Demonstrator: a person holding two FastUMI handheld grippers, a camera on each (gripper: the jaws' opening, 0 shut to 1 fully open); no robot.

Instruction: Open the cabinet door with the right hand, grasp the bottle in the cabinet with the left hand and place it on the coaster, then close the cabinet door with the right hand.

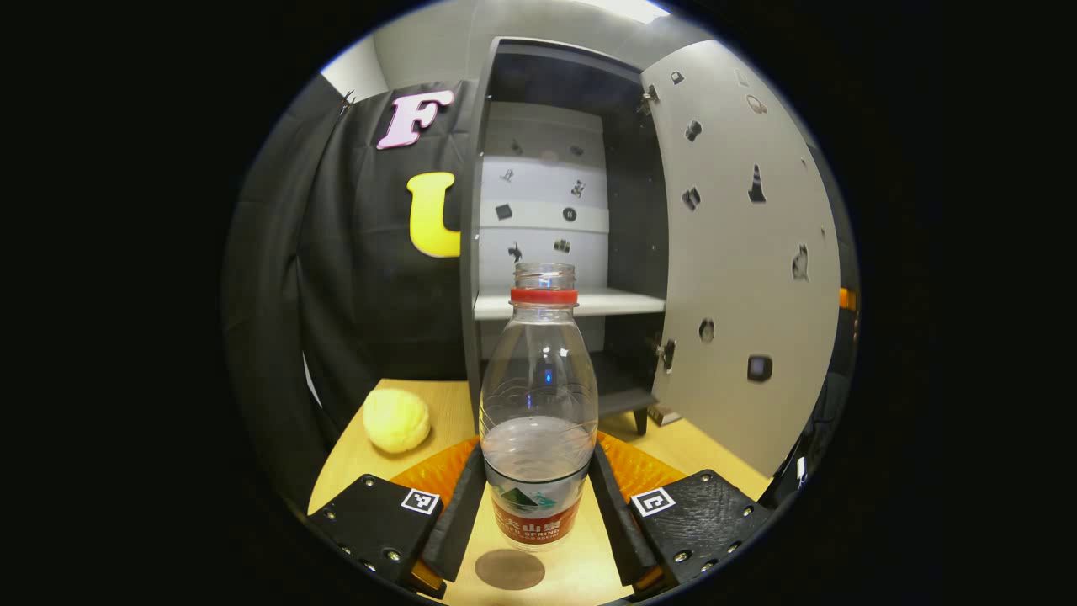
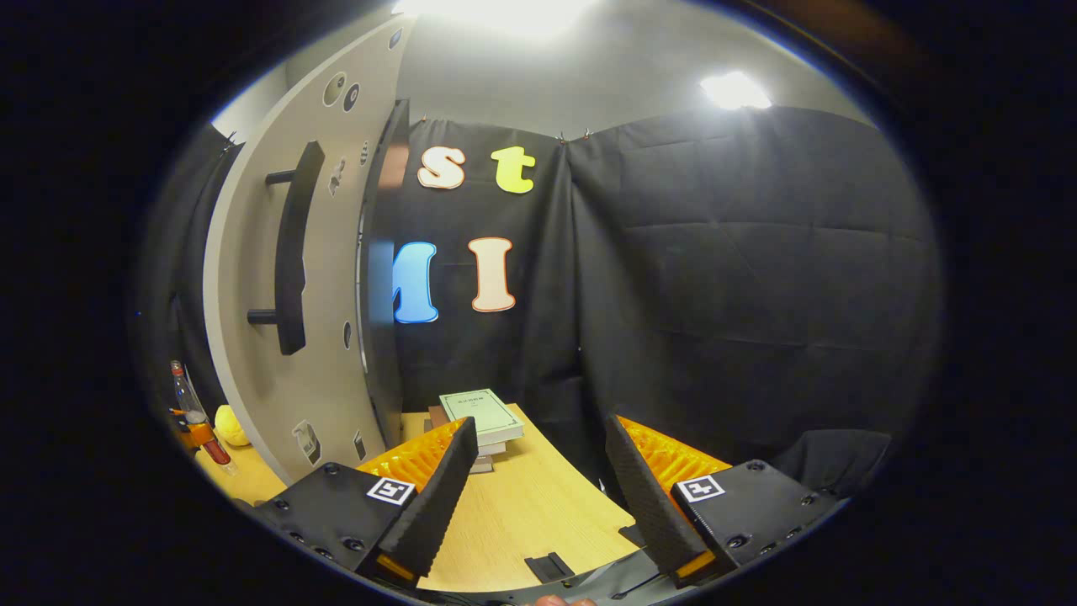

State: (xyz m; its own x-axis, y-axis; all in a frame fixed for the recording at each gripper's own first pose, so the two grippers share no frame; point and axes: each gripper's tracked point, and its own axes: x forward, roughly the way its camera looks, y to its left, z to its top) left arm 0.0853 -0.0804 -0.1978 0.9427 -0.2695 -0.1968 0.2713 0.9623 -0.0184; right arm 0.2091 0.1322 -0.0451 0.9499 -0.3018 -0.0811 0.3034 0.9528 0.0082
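Clear plastic bottle [image 1: 538, 404] stands up, squeezed between the left tongs [image 1: 538, 497], over the wooden worktop [image 1: 580, 572] just above the round coaster [image 1: 509, 569]. Behind it the cabinet door [image 1: 740, 252] is open. The right tongs [image 2: 538, 484] gape wide, holding nothing.

Left gripper [image 1: 538, 497]: level, pointing forward. Its two fingers enter the left gripper view from 7 and 5 o'clock and converge toward centre. Both inner pads [image 1: 461, 505] sit flush against the sides of the bottle [image 1: 538, 421], one at 9 o'clock of it and one at 3 o'clock, contact at the label band. Bottle upright in the grip.

Right gripper [image 2: 543, 484]: level, fingers enter the right gripper view from 7 and 5 o'clock. Jaws spread wide, nothing between them, pads touching nothing. A fingertip of the holding hand [image 2: 551, 601] just visible at 6 o'clock.
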